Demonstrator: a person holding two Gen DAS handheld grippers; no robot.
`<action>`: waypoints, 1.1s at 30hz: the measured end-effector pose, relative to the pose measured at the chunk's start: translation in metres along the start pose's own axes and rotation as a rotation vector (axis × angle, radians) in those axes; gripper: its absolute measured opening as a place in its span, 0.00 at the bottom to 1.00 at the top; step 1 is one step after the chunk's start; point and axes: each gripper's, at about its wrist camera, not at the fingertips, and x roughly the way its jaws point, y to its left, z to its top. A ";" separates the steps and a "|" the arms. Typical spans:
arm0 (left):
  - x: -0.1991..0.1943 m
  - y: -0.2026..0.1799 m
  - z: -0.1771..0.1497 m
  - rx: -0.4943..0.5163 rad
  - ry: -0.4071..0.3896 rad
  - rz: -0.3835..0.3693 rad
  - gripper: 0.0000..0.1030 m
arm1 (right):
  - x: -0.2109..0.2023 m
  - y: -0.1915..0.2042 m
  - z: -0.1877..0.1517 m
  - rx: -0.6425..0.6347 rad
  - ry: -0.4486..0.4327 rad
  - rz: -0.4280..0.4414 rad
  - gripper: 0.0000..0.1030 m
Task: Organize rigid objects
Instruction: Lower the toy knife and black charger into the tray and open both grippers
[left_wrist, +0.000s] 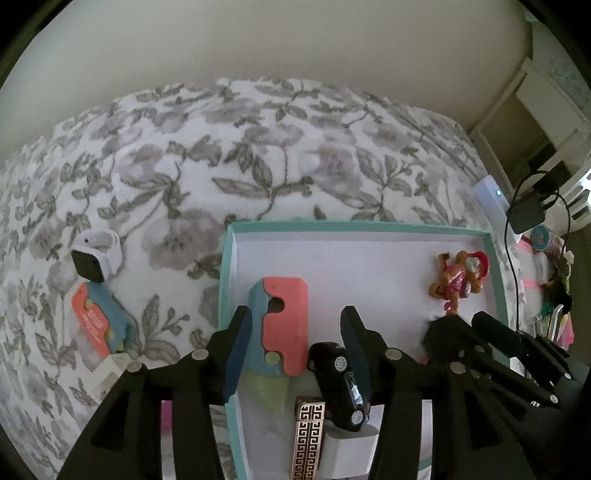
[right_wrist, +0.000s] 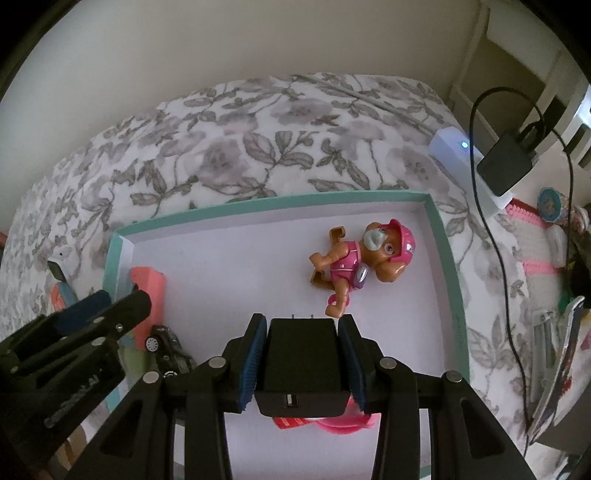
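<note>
While my right gripper (right_wrist: 302, 360) clamps a black charger (right_wrist: 301, 363) above the teal box (right_wrist: 448, 258), my left gripper (left_wrist: 295, 347) stands parted, empty, around the coral toy (left_wrist: 284, 325).

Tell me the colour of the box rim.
Teal rim around a white-floored cardboard box; clearest in the right wrist view.

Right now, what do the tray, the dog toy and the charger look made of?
Tray: likely cardboard, matte; thin folded walls, teal outside, white inside.
Dog toy: moulded plastic, slightly glossy; highlights on the pink helmet.
Charger, clamped in the right gripper: black matte plastic; metal prongs, USB port.
</note>
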 end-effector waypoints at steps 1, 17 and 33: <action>-0.003 0.000 0.001 0.002 -0.006 0.001 0.50 | -0.003 0.000 0.001 -0.001 -0.008 0.001 0.42; -0.056 0.013 0.012 -0.019 -0.142 0.070 0.58 | -0.059 0.001 0.016 -0.006 -0.155 -0.021 0.55; -0.059 0.045 0.011 -0.101 -0.158 0.151 0.91 | -0.055 0.000 0.015 0.007 -0.156 -0.016 0.82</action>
